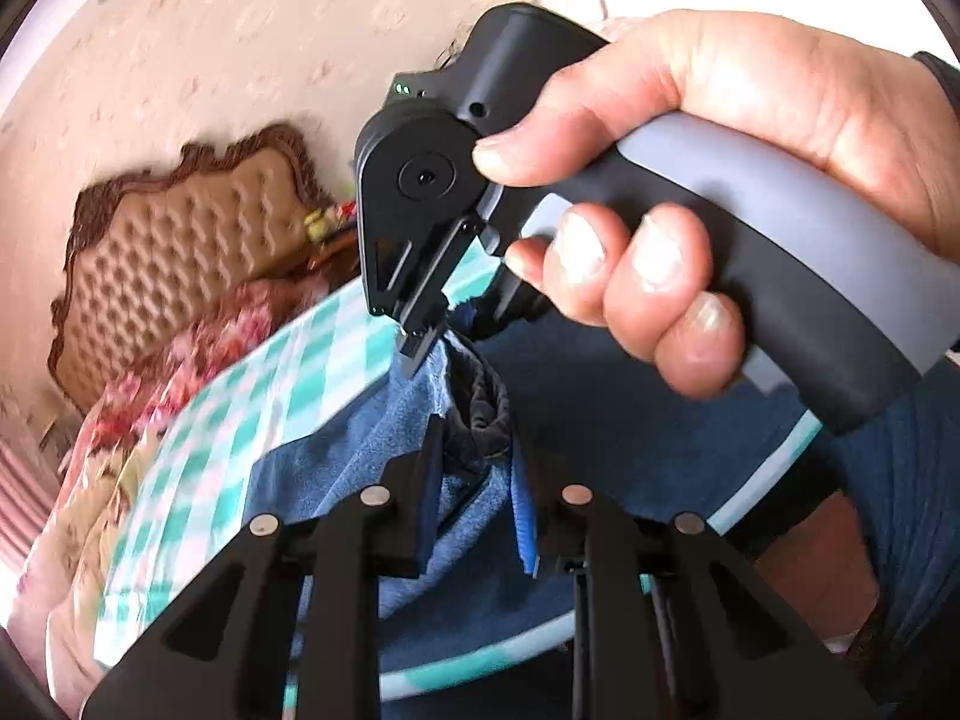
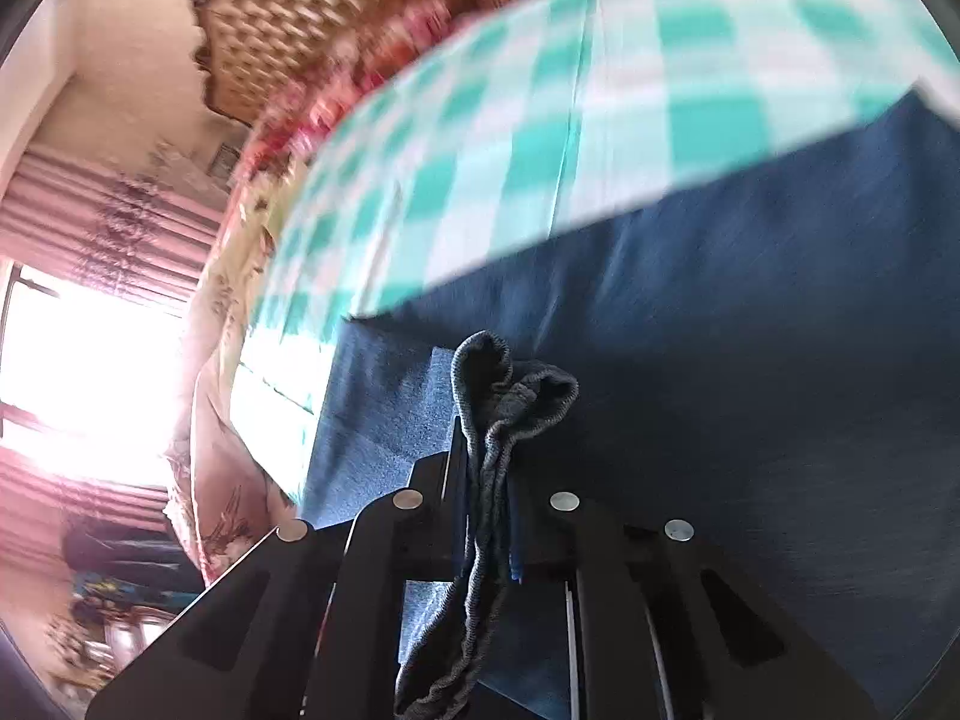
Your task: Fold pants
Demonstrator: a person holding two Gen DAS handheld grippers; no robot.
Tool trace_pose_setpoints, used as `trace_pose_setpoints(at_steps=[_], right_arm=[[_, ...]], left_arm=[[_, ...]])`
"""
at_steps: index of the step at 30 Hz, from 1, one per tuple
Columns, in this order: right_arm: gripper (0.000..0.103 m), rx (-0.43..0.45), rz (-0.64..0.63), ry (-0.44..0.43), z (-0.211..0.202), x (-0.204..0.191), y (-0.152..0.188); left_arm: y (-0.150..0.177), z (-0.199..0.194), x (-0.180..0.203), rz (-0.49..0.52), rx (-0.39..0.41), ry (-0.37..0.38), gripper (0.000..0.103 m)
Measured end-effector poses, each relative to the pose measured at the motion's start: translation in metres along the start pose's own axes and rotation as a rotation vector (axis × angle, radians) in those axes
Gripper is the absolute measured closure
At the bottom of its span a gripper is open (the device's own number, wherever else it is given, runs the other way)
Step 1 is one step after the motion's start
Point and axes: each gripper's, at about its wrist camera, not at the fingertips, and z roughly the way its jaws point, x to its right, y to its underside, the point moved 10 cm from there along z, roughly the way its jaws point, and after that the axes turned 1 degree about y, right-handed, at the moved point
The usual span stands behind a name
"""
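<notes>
Dark blue pants (image 2: 750,360) fill the lower right of the right wrist view, spread over the teal checked bedsheet (image 2: 570,120). The right gripper (image 2: 489,468) at bottom centre is pinched tight on a bunched ribbed edge. In the other view, the left gripper (image 1: 474,480) is clamped on blue fabric too.

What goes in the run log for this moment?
left gripper: shut on dark blue pants | right gripper: shut on pants | teal checked bedsheet: beneath
</notes>
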Motion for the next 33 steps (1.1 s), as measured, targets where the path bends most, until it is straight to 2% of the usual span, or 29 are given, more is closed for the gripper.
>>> trace_pose_setpoints(at_steps=[4,6,9,10,12,13,14,16,17,18,19,20,22,25,30,33], right_arm=[[0.091,0.052,0.035,0.035,-0.04,0.047,-0.002],[0.091,0.031,0.079,0.062,-0.041,0.083,0.001],[0.088,-0.006,0.09,0.076,-0.034,0.105,0.01],[0.078,-0.008,0.087,0.08,-0.034,0.108,0.012],[0.066,-0.001,0.086,0.068,-0.036,0.111,0.011],[0.051,0.007,0.088,0.047,-0.037,0.11,0.008],[0.044,0.021,0.086,0.034,-0.039,0.109,0.004],[0.044,0.039,0.06,0.066,-0.038,0.107,-0.001],[0.048,0.039,0.053,0.066,-0.037,0.107,-0.002],[0.058,0.038,0.053,0.074,-0.036,0.108,-0.005],[0.081,0.032,0.05,0.091,-0.035,0.109,-0.005],[0.085,0.026,0.046,0.11,-0.035,0.111,-0.006],[0.088,0.033,0.043,0.086,-0.04,0.111,-0.009],[0.089,0.076,-0.005,0.094,-0.055,0.105,-0.012],[0.089,0.052,0.021,0.136,-0.047,0.124,-0.003],[0.089,0.063,0.016,0.159,-0.044,0.128,-0.001]], left_arm=[[-0.022,0.012,0.057,0.075,0.023,0.062,0.082],[-0.019,0.032,0.087,0.094,-0.021,0.109,0.083],[-0.012,0.04,0.106,0.126,-0.053,0.112,0.083],[-0.011,0.04,0.107,0.125,-0.057,0.11,0.083],[-0.009,0.038,0.106,0.12,-0.059,0.107,0.083],[-0.009,0.038,0.107,0.118,-0.062,0.104,0.083],[-0.009,0.038,0.109,0.127,-0.065,0.097,0.083],[-0.01,0.037,0.115,0.157,-0.062,0.081,0.083],[-0.01,0.036,0.119,0.173,-0.059,0.077,0.083],[-0.011,0.034,0.12,0.186,-0.056,0.069,0.083],[-0.012,0.034,0.119,0.197,-0.053,0.061,0.083],[-0.014,0.032,0.12,0.211,-0.046,0.049,0.083],[-0.017,0.029,0.121,0.218,-0.038,0.037,0.084],[-0.02,0.029,0.126,0.236,-0.028,0.027,0.084],[-0.007,0.034,0.14,0.244,-0.06,0.072,0.081],[-0.011,0.028,0.136,0.183,-0.052,0.113,0.062]])
